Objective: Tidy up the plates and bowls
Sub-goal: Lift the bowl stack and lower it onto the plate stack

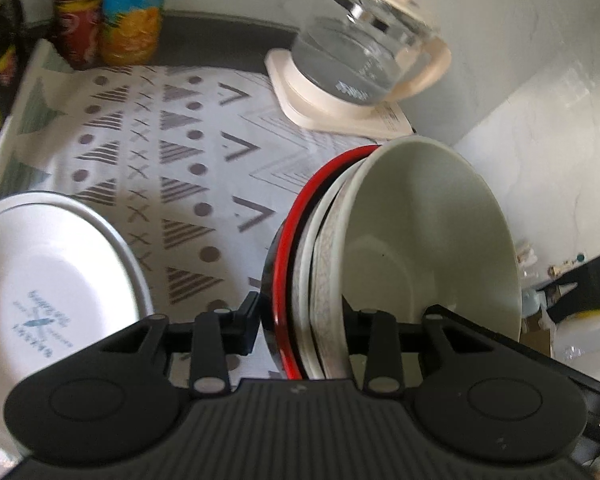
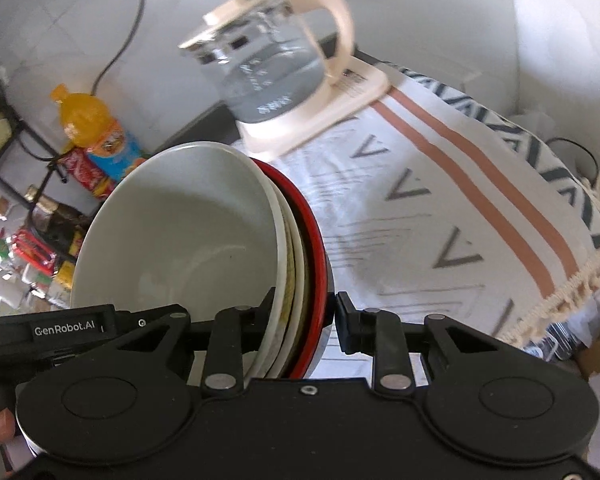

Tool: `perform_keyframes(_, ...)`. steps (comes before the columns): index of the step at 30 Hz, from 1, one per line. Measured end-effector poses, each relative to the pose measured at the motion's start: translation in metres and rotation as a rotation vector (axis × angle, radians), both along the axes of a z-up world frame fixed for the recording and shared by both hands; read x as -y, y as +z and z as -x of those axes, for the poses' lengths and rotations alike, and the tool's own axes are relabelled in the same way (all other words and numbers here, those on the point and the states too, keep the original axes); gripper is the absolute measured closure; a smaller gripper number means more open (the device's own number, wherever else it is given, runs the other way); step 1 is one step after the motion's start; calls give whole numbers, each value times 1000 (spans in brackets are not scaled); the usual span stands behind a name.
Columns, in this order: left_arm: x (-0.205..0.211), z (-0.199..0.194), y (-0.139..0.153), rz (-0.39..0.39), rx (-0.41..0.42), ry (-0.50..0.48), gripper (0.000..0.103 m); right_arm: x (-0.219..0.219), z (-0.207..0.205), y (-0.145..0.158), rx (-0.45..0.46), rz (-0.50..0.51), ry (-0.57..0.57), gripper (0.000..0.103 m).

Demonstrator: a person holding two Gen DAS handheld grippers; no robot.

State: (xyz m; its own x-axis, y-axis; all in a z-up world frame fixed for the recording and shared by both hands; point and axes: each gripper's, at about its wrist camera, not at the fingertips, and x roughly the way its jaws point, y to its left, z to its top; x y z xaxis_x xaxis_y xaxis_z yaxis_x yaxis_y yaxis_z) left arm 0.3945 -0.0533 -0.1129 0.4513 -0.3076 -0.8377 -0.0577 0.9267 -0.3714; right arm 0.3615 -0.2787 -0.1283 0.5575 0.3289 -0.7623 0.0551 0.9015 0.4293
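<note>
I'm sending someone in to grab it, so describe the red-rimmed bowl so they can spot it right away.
Find the glass kettle on its cream base at the back of the patterned tablecloth. In front of it both grippers hold a tilted nested stack of bowls by its rims. The red-rimmed bowl is the outermost one, black outside with a bright red rim, unlike the pale bowls inside it.

Bright, soft daylight both views. Motion blur on glass kettle point(image 1: 356, 48) and drink bottles point(image 1: 112, 8); nearer bowl stack point(image 1: 380, 248) sharper. Soft shadow on patterned cloth point(image 1: 188, 160) beside stack. Strong fisheye bending at edges, dark vignette in corners. Mild overexposure on white wall point(image 2: 460, 20).
</note>
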Motion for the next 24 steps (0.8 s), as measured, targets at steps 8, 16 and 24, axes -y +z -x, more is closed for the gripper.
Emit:
perform_keyframes(8, -30, 21, 23, -8, 44, 92, 68, -28, -4, 20, 47, -10, 92, 76)
perform_keyframes(16, -63, 43, 37, -19, 55, 191, 68, -64, -5, 32, 66, -20, 191, 76)
perform_keyframes(24, -97, 62, 46, -34, 64, 270, 68, -99, -5, 37, 76, -36, 272, 76)
